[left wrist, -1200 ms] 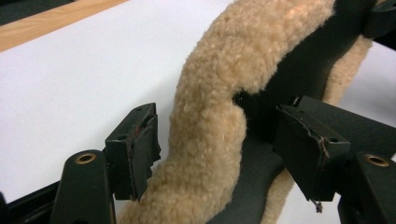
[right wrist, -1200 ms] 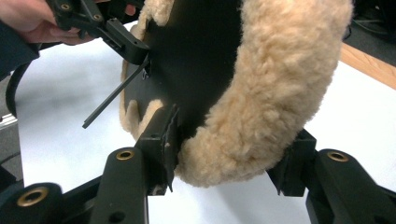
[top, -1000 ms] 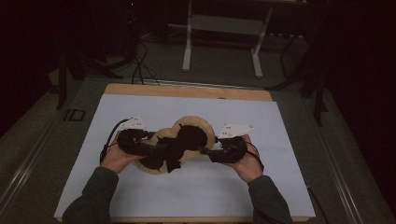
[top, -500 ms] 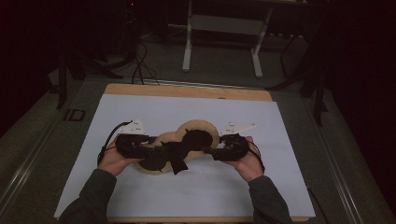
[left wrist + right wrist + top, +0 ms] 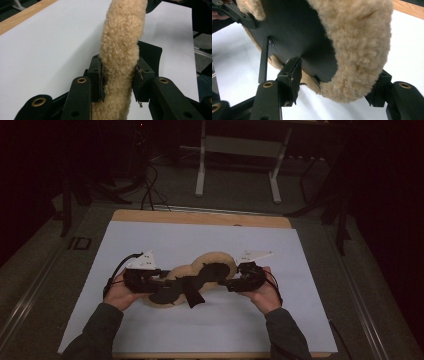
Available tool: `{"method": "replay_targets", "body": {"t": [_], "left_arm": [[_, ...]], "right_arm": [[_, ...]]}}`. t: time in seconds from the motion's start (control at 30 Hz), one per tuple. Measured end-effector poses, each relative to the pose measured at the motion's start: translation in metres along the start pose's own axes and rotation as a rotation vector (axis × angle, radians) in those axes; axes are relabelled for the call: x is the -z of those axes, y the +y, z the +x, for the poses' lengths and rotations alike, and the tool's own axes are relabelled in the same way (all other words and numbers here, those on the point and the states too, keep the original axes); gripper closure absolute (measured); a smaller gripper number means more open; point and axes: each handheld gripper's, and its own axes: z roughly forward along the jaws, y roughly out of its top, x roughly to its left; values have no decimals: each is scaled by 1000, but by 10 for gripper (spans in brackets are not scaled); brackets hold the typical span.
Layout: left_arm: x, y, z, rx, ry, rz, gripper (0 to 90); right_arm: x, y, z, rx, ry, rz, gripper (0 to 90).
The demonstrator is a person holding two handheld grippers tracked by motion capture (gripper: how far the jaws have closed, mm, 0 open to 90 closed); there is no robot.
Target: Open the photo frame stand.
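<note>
fleece earmuffs (image 5: 212, 270) lay lengthwise between both tongs — left gripper (image 5: 119, 80) just clamped onto one end, right gripper (image 5: 334, 87) opening, jaws apart around the other.

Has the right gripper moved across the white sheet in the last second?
No. Against the white sheet's right edge the right gripper keeps its spot; its fingers have just been opening, with the fleece piece between them.
</note>
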Motion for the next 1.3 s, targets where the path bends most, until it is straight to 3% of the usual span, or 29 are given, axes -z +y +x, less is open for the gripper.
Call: {"method": "replay_targets", "body": {"t": [0.77,1.3], "left_arm": [[-7,2,-11,-62,23,-9,681],[-12,3,-11,-47,25,-14,684]], "right_arm": [[-4,-11,-10,-47,8,47,348],[3,-23,-17,-51,-35,68,326]]}}
